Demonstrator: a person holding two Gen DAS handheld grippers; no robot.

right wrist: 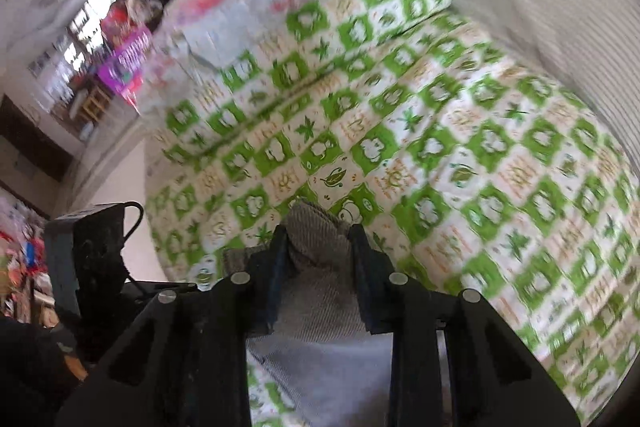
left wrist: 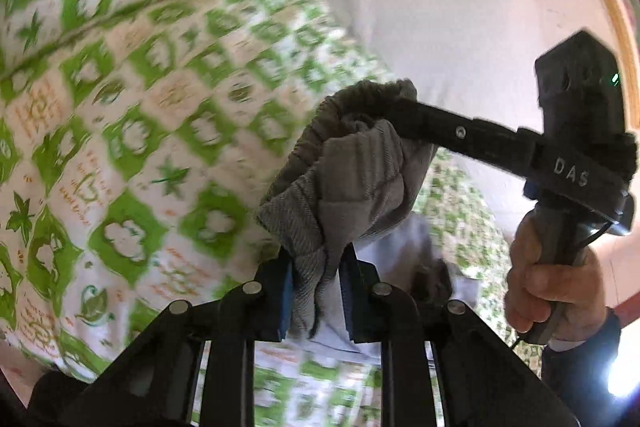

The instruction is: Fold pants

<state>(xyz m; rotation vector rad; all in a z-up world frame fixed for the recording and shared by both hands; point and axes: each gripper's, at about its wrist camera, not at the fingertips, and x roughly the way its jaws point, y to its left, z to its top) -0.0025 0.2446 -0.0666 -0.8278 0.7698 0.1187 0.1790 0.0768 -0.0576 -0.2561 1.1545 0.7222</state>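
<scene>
pants (left wrist: 352,167) bunched in both clamped tongs, left (left wrist: 316,291) and right (right wrist: 320,259); legs hidden below.

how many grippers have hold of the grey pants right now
2. The left gripper pinches the grey pants near the camera; the right gripper grips their bunched waistband farther along.
</scene>
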